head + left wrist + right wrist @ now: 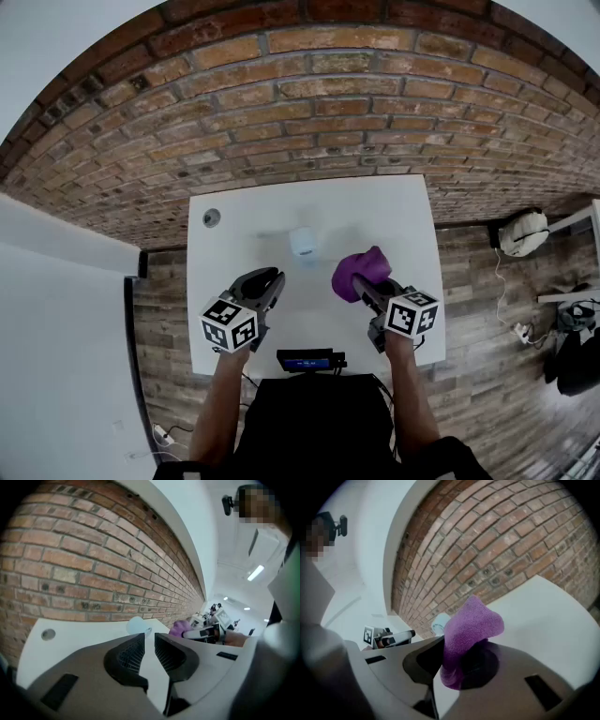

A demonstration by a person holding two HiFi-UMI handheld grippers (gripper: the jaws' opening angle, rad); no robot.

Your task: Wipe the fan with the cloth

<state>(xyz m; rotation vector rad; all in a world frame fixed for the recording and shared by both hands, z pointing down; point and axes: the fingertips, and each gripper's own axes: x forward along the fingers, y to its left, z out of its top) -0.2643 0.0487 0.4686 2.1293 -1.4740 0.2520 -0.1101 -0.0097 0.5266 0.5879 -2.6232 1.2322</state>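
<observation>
Stands at the near edge of a white table (394, 202) pushed against a brick wall (309, 103), with wood-plank floor (469, 281) on both sides. Near the table's far left corner, a small round grey port (212, 217); at the middle of the near edge, a black device (305, 360) with a blue-lit screen. About mid-table, a little closer to the far edge, the fan (303, 242): small, pale, rounded, touched by neither tool. Holds the left gripper (269, 284) over the near left part of the table, short of the fan, jaws a narrow slit apart with nothing between the ribbed pads. Clamps the purple cloth (361, 270) in the right gripper (367, 291), jaws closed on its lower folds, the rest bunched and standing above the tips, just right of the fan and apart from it. On the floor off the table's right edge, a white rounded thing (522, 232) and cables (506, 300). Off the left edge, a plain white wall (56, 356). Beyond, in the left gripper view, a long bright room with ceiling lights (255, 573).
</observation>
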